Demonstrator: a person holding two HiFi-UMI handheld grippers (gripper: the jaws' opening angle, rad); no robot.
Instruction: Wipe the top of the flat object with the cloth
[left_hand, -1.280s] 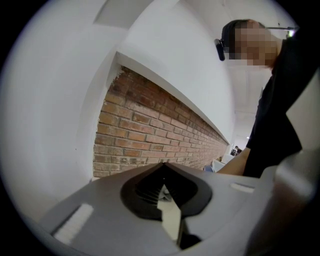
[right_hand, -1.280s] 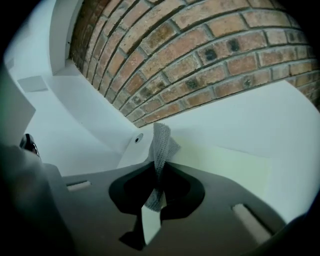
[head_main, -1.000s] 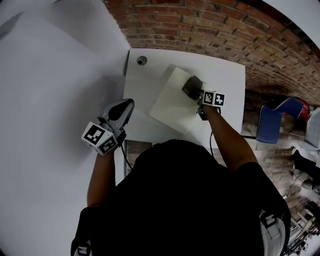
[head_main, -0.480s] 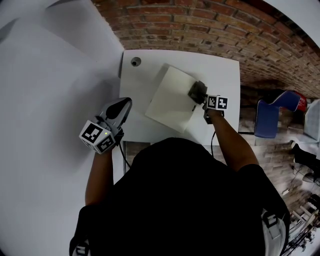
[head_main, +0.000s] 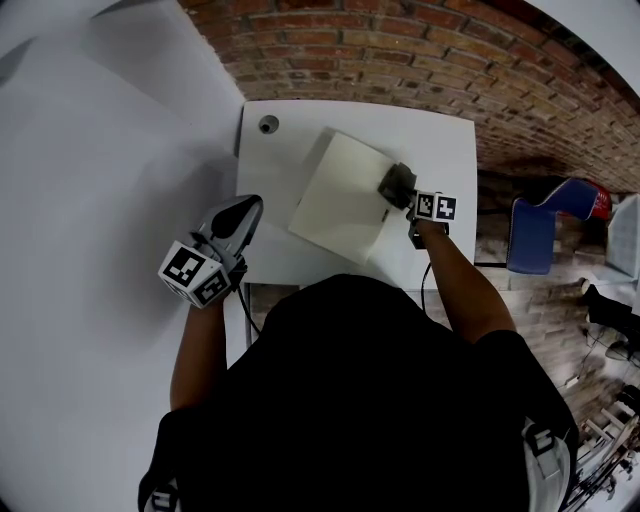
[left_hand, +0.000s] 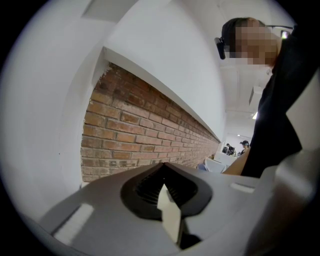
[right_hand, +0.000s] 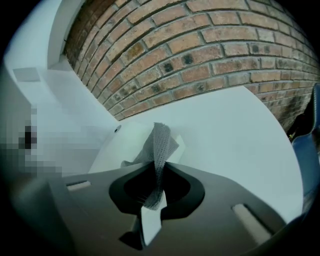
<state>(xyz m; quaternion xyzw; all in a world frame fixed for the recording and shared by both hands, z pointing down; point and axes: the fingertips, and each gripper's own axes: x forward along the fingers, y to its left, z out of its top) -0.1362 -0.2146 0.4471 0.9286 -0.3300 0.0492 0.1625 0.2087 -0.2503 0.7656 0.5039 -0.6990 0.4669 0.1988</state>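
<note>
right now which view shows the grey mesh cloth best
Right gripper view: the grey mesh cloth is close, weave visible, in the right claw. Head view: a small dark lump on the pale flat board. Left gripper view: absent.

White table (head_main: 440, 140): square top, far edge against the brick wall (head_main: 400, 50). Small round dark item (head_main: 268, 124): at the table's far left corner, possibly a cable hole. Blue chair (head_main: 530, 238): right of the table, apart from it. White wall (head_main: 90, 180): left of the table.
</note>
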